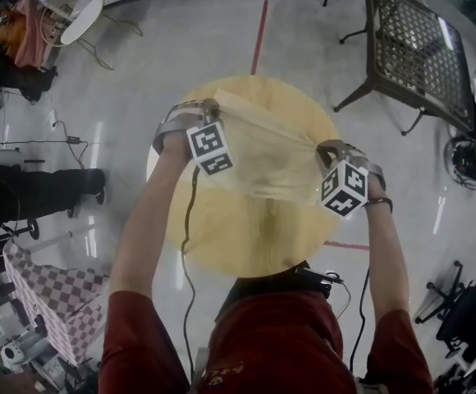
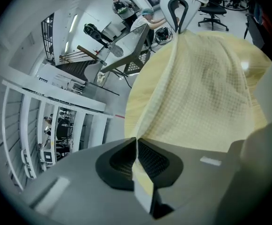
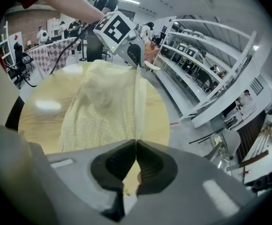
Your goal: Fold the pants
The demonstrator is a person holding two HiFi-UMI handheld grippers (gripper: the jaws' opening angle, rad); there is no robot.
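Over the round bench (image 1: 213,240), the yellow pants (image 1: 258,158) are stretched between the left claw (image 2: 136,143) and right claw (image 3: 135,146), each clamped on an edge; fabric judged light, limp, best taken at corners.

We can't tell the pants' (image 1: 258,158) waist from legs, their edges vanish inside left gripper (image 2: 136,146) and right gripper (image 3: 136,146) jaws, torso (image 1: 279,335) hides tabletop's (image 1: 221,236) near rim.

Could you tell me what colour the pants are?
The pants are pale yellow with a fine checked weave, clearest in the left gripper view.
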